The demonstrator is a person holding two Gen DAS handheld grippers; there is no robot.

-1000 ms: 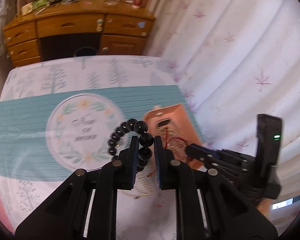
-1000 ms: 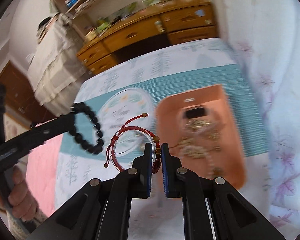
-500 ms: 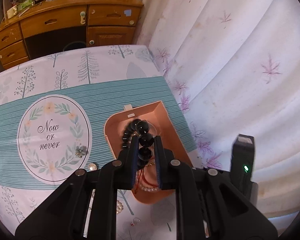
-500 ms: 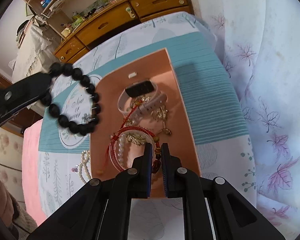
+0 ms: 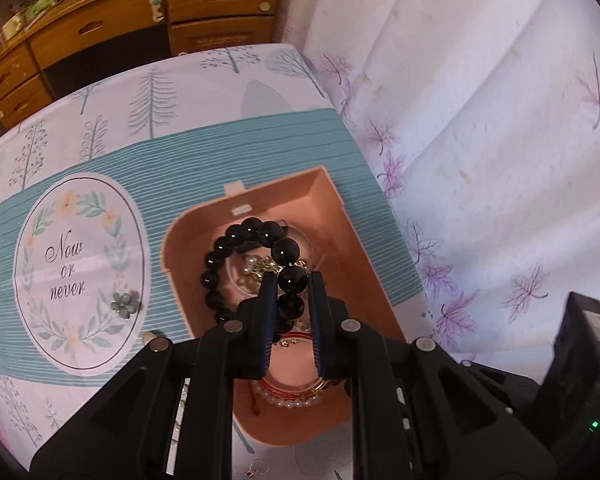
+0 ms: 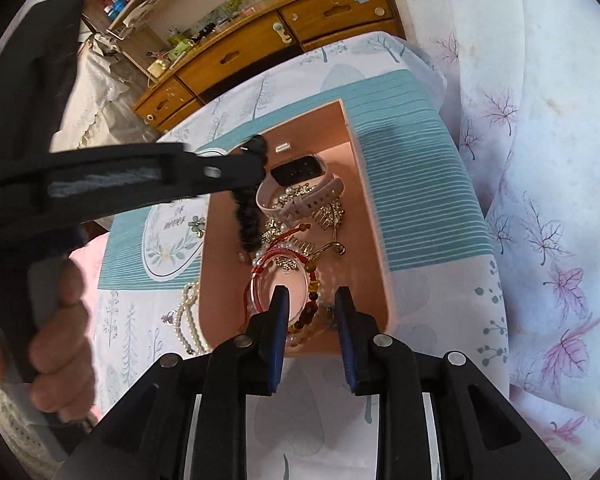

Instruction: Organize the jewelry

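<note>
L claw (image 5: 292, 292) points steeply down over the pink tray (image 5: 332, 192), fingers nearly together and pinching the black bead bracelet (image 5: 256, 236) by a bead or two; rest of the loop hangs free above the tray's contents. In the R wrist view the same claw comes in from the left as a long black bar, w/ the bracelet (image 6: 249, 216) dangling edge-on over the tray's left half. The person's L hand (image 6: 60, 332) wraps the handle at lower left, fingers curled round it.

R claw (image 6: 310, 300) tilts down at the tray's near end, jaws opening, gap btwn the blue pads clear. The red cord bracelet (image 6: 284, 256) lies on the tray floor just ahead of the fingers; amber-and-red beads sit btwn the pads, but I can't tell if the pads touch them.

Also in the tray (image 6: 364, 184): a pink-strap smartwatch (image 6: 300, 172) at the far end, gold hair combs & small gold pieces mid-tray. A pearl strand (image 6: 186, 316) lies on the tablecloth (image 6: 416, 184) just outside the tray's left wall; a small grey flower clip (image 5: 125, 303) sits on the "Now or never" oval. Table is covered w/ the tree-print cloth.
</note>
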